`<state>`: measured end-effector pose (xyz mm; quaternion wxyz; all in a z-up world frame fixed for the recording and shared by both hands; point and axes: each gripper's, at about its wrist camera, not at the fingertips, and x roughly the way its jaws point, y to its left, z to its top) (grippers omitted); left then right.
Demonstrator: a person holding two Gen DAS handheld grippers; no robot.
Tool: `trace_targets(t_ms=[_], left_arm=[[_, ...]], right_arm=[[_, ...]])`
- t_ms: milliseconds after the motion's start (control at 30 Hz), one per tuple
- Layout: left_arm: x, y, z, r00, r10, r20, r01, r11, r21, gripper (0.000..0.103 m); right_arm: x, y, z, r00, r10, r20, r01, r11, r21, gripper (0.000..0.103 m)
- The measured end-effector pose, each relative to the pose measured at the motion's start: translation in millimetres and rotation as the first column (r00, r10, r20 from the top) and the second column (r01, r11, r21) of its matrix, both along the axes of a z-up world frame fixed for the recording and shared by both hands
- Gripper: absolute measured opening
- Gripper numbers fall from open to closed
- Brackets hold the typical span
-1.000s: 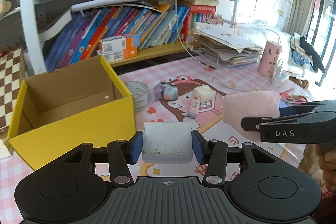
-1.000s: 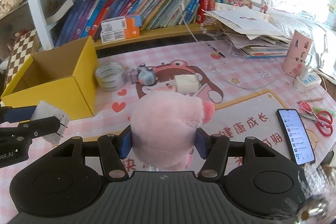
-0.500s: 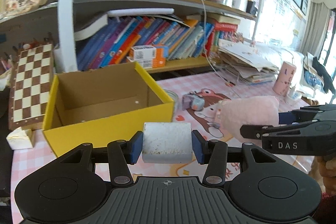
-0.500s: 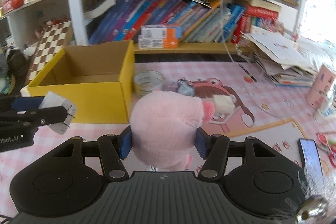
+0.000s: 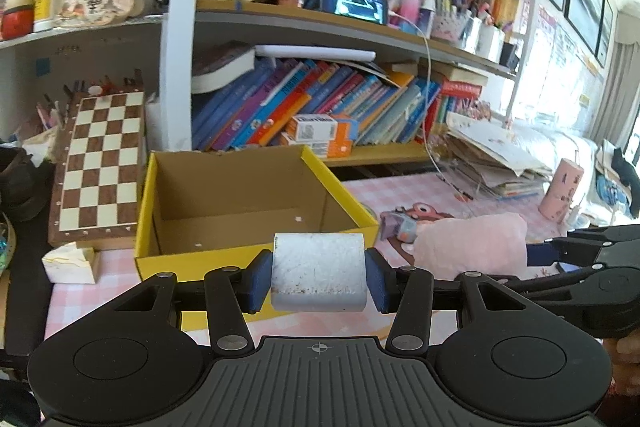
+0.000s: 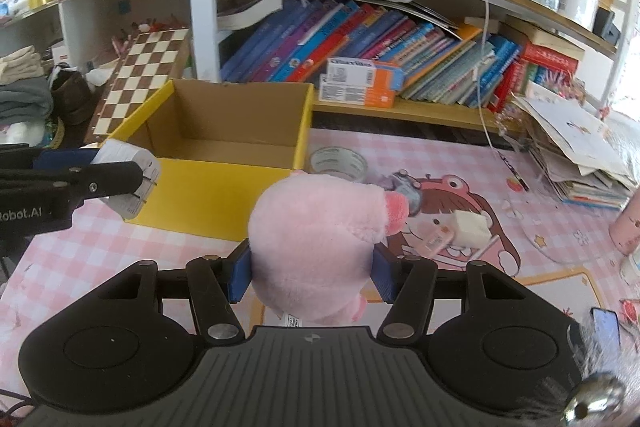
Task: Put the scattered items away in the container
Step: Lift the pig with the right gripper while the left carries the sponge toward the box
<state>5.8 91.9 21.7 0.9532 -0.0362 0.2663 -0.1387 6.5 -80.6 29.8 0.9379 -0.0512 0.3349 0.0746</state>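
Note:
My left gripper (image 5: 318, 277) is shut on a white block (image 5: 319, 271) and holds it in the air just before the near wall of the open yellow cardboard box (image 5: 256, 259). The box (image 6: 224, 203) looks empty inside. My right gripper (image 6: 312, 267) is shut on a pink plush toy (image 6: 320, 235), raised to the right of the box front. The plush (image 5: 468, 239) and the right gripper (image 5: 568, 251) also show in the left wrist view. The left gripper with its block (image 6: 128, 183) shows at the left of the right wrist view.
On the pink mat lie a tape roll (image 6: 339, 163), a small grey-purple toy (image 6: 404, 189), a white cube (image 6: 468, 227) and a small pink item (image 6: 434, 243). A phone (image 6: 606, 327) lies at the right. A chessboard (image 5: 102, 163) leans left of the box; bookshelves stand behind.
Both grippers have moved left toward the yellow box with their loads and tilted upward. The box now sits centred ahead of the left gripper.

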Motion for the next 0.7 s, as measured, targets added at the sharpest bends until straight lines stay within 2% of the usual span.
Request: trace_targets(t_ms=[467,700], left_arm=[[1.7,21.1,12.0,0.997,0.065,0.037,-0.065,0.998,-0.001,0.047],[6.8,25.4,20.9,0.994,0.087,0.066,-0.087,0.996,-0.008,0.047]], right_arm=[[19.9,3.5,16.7,0.999,0.031,0.014,-0.031,0.998,0.052,0.056],[31.3,13.0,31.2,0.995,0.091,0.05,-0.093,0.995,0.044,0.056]])
